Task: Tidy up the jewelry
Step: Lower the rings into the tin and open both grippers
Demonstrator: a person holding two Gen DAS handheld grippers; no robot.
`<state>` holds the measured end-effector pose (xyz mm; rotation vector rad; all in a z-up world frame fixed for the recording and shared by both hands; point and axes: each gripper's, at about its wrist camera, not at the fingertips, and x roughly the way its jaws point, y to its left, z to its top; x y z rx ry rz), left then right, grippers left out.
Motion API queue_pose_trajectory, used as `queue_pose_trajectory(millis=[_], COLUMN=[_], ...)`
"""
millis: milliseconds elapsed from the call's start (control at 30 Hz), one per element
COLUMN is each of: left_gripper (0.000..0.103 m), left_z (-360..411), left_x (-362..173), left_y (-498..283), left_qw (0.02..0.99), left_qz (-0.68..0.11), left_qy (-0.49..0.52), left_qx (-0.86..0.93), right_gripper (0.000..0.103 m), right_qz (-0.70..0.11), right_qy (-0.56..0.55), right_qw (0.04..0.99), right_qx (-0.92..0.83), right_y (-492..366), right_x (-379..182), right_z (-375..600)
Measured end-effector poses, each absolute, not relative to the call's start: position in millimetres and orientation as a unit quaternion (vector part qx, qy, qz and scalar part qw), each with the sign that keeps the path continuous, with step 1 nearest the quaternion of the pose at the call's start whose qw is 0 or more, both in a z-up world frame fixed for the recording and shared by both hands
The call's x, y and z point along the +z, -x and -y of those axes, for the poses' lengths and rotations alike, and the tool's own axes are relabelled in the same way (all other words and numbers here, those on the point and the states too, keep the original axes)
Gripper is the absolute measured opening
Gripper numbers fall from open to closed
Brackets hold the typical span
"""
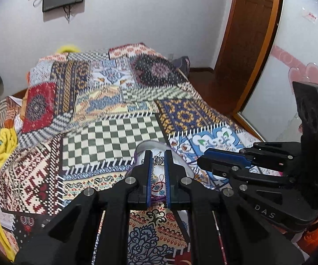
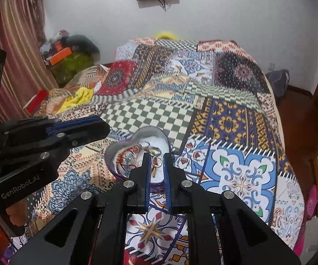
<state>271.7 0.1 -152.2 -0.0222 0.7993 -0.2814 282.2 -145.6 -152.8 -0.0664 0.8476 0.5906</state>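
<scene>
Clearly we kept both grippers, left (image 1: pixel 158 161) and right (image 2: pixel 156 162), nearly closed and empty above the heart-shaped box (image 2: pixel 123 148) at lower centre; its jewelry (image 2: pixel 134 156) looked light, tangly, best pinched by loops.

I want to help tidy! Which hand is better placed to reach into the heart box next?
Either, hedged: both the left gripper and right gripper, shut and empty, hover over the heart-shaped box.
</scene>
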Motion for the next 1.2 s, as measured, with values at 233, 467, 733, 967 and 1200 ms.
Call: queue_pose_trajectory(millis=[233,467,733,967,1200], left_gripper=[0.008,0.008,0.009,0.01,0.011], left_z=[-1,0,0,-13,-20], left_x=[-180,-188,-189,-185,-184], left_y=[-286,-291,-288,-285,-281], left_qw=[0.892,0.885,0.884,0.888,0.89], left_qz=[-0.427,-0.439,-0.443,-0.439,-0.438], left_qy=[0.026,0.029,0.013,0.02,0.021], left_qx=[-0.148,-0.151,-0.149,-0.134,-0.127], right_gripper=[0.01,0.01,0.01,0.01,0.01], right_qz=[-0.421,-0.423,-0.427,-0.431,-0.442], right_qy=[0.033,0.046,0.069,0.088,0.098], right_qw=[0.862,0.859,0.853,0.847,0.841], right_qx=[0.28,0.285,0.292,0.298,0.296], right_y=[-288,-292,-294,-294,-295], right_x=[-166,-167,-171,-175,-180], right_z=[146,141,129,118,114])
